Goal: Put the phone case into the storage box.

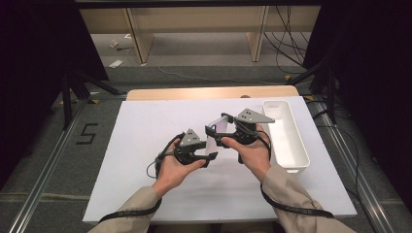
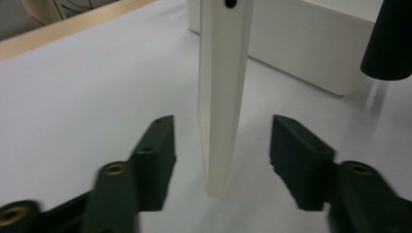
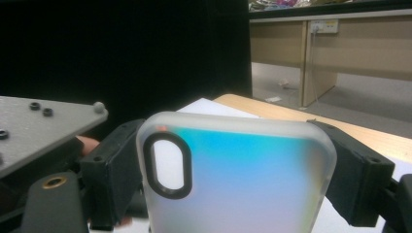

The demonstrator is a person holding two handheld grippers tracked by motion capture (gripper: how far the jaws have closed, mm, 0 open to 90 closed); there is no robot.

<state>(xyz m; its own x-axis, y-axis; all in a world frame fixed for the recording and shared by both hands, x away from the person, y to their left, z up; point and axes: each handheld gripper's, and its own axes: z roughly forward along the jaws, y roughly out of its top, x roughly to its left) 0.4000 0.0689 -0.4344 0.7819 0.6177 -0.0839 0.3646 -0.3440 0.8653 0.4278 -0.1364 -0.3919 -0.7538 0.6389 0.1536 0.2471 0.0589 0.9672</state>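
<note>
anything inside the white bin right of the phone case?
The white bin looks empty: its floor shows bare in the high view. The strip along its near-left wall is hidden by the right tool and the hand, which grips the phone case.

You look down from above on the table (image 1: 145, 145), while both gripper views sit close (sharing the phone case (image 3: 238, 179)).

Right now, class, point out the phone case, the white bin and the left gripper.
phone case (image 3: 252, 179): right gripper view, middle of its frosted back.
white bin (image 1: 286, 127): high view, its inner floor.
left gripper (image 2: 222, 160): left gripper view, midway between its fingertips.
</note>
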